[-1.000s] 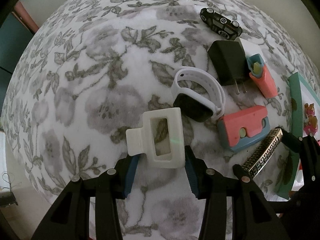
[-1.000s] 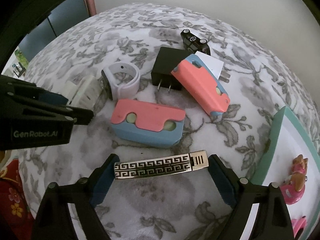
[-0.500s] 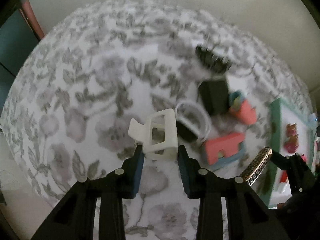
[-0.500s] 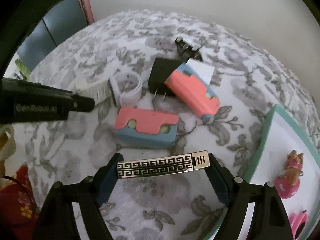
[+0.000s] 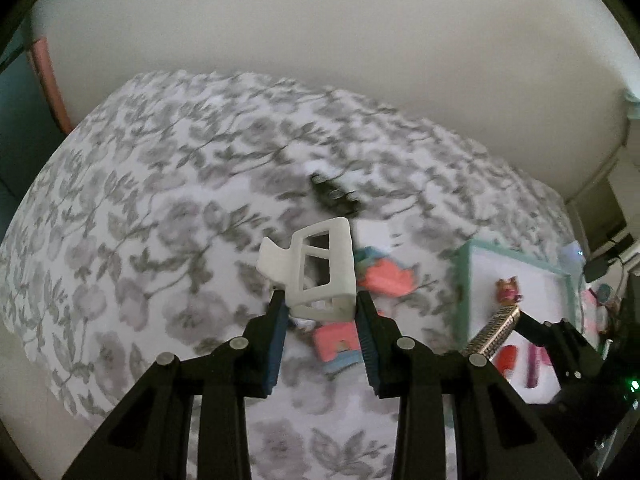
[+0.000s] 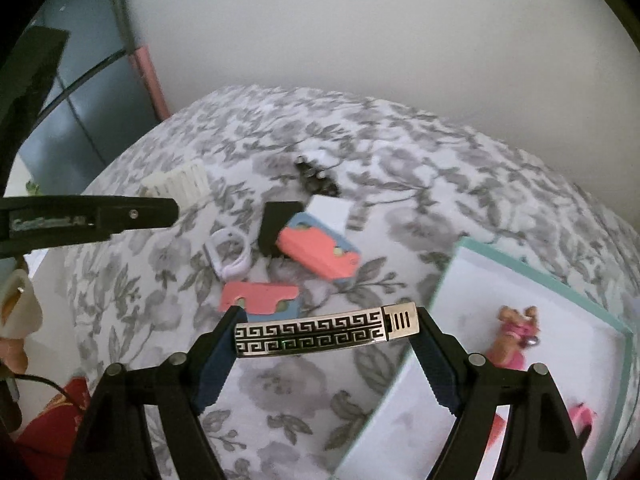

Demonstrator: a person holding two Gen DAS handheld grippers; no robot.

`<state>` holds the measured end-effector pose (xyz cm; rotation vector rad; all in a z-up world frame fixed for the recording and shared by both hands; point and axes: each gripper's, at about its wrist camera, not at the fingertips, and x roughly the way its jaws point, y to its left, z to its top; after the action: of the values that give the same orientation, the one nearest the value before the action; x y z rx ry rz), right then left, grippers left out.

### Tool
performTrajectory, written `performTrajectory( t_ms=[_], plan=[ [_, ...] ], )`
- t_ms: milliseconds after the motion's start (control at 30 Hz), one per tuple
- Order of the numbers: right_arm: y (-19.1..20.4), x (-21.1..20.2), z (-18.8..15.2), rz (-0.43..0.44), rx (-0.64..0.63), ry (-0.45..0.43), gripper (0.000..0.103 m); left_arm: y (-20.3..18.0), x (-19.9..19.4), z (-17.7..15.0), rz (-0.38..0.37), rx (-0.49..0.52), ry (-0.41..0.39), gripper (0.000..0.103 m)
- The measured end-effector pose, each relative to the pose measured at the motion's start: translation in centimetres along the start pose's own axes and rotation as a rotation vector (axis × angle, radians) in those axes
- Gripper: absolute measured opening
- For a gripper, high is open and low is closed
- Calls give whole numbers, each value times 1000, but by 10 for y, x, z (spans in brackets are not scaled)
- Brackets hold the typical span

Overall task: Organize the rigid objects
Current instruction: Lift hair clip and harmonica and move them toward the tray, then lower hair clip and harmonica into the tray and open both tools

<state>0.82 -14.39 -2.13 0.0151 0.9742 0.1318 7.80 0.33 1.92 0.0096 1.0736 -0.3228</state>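
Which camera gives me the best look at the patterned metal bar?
The right wrist view: the bar lies face-on across the right gripper, sharp, held end to end. The left wrist view shows it only small, foreshortened and blurred at the right edge.

Beneath me spreads a grey floral bedspread, a plain pale wall behind it, a pink post at the corner.

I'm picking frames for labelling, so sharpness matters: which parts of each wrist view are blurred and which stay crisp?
Left wrist view: the floral cloth and toy car smear with motion blur, while the white hair claw in the left gripper stays crisp. Right wrist view: the patterned metal bar is sharp, background objects softer; fisheye bending in both.
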Motion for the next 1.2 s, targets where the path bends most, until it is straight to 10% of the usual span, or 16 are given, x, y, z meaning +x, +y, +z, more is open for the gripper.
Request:
performTrajectory(
  t_ms=[800, 1200],
  plan=[
    [-194, -66, -58, -313, 564, -64, 84, -185, 48, -44, -119, 340, 137, 35],
    [-184, -32, -61, -376, 443, 54, 84, -196, 82, -65, -73, 375, 229, 35]
  ],
)
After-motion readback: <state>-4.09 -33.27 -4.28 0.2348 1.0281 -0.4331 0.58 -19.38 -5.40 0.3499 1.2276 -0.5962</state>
